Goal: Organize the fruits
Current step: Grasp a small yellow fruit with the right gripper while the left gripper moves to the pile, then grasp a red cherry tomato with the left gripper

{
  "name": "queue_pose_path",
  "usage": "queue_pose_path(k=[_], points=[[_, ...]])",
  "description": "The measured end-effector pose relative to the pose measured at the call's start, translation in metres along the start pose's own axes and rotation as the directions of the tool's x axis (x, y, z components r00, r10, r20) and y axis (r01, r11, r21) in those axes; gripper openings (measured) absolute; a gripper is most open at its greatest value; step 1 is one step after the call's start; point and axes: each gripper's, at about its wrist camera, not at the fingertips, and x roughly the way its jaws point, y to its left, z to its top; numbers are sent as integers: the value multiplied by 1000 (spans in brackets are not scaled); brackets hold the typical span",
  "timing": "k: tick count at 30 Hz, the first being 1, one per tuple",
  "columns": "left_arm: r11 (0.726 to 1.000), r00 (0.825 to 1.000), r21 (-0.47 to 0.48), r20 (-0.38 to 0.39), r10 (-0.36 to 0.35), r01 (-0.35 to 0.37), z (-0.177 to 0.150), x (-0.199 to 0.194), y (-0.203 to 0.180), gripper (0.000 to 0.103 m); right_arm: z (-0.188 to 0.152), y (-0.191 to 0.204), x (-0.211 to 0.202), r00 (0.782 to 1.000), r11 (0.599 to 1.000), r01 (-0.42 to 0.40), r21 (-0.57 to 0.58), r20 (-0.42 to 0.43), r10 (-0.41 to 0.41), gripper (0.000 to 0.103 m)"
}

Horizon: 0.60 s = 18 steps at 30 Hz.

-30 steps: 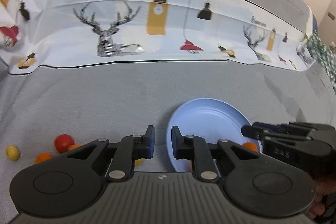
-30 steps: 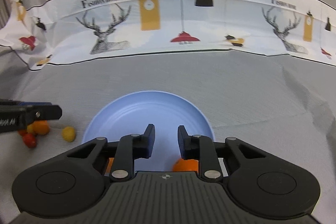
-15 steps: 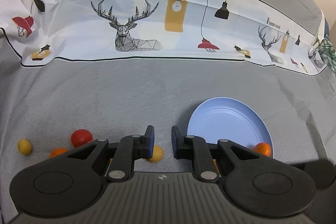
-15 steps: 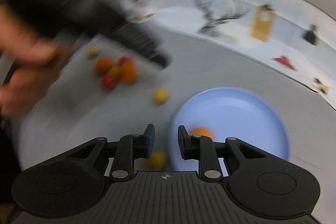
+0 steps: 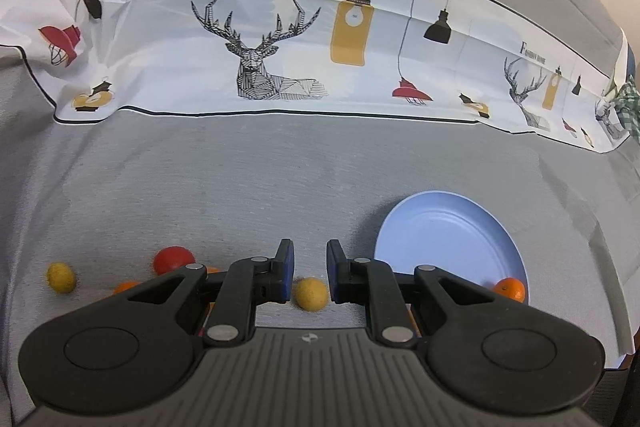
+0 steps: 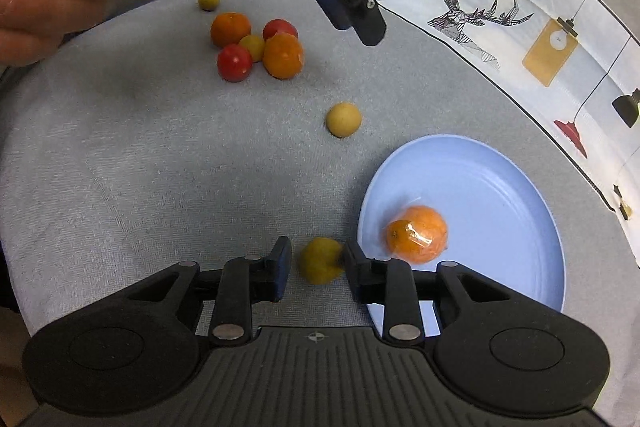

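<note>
The right gripper point(image 6: 314, 269) sits low centre in the right wrist view, pointing steeply down at the grey cloth point(image 6: 160, 163). Its jaws are opening and stand a little apart, with a yellow fruit point(image 6: 320, 261) between them; the fruit lies close against the right-hand finger and clear of the left-hand one, so nothing is gripped. The fruit rests on the cloth just left of the plate point(image 6: 500, 187), whose rim lies at the right-hand finger. One orange point(image 6: 418, 234), in clear wrap, already lies on the plate near its left edge. The relation that governs the next move: the fruit lies dead ahead of the right gripper, slightly right of the jaw centreline, and this gripper is far nearer to it than the other. The fruit is near-round, so it has no usable long axis or heading; judged from this, any closing direction will serve, though a round body may roll out of an off-centre pinch. The left gripper point(image 5: 310, 277) is nearly closed and empty; a second yellow fruit point(image 5: 310, 294) shows on the cloth beyond its narrow gap. In the right wrist view that tool occupies the upper centre, above a cluster of fruits point(image 6: 256, 45) at upper left.
</note>
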Motion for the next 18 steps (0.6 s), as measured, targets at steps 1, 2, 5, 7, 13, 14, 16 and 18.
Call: queue_pose_path(k=[1,2,5,7,13,14,16,18], points=[[1000,1000,-3,-1,3,-3,1,0,2,18,0,1,0,1000,1000,5,-5,-2,-5,32],[1000,1000,-7,-1,5,-5,1,0,3,18,0,2,1,1000,1000,10,-13,-4,-11,32],[1000,1000,-13,-1,13,-13,2,-1,6,18,1,4,4,999,999,32,-39,-14,-32,30],[999,1000,-27,-2,25,-25,4,-2,12,18,0,5,6,999,998,39,-52,-25,-40,26],[975,997,-209,-14,70,-71,15,-5,63,18,10,3,-11,997,999,-33,6,74,33,26],[969,997,-234,-21,73,-76,15,-5,71,18,12,1,-13,995,998,-50,26,87,48,26],[958,996,-272,-40,79,-86,16,-5,83,19,15,-2,-14,993,996,-67,56,96,61,26],[953,995,-289,-65,74,-90,15,-4,91,19,17,-2,-12,994,994,-79,74,87,72,26]])
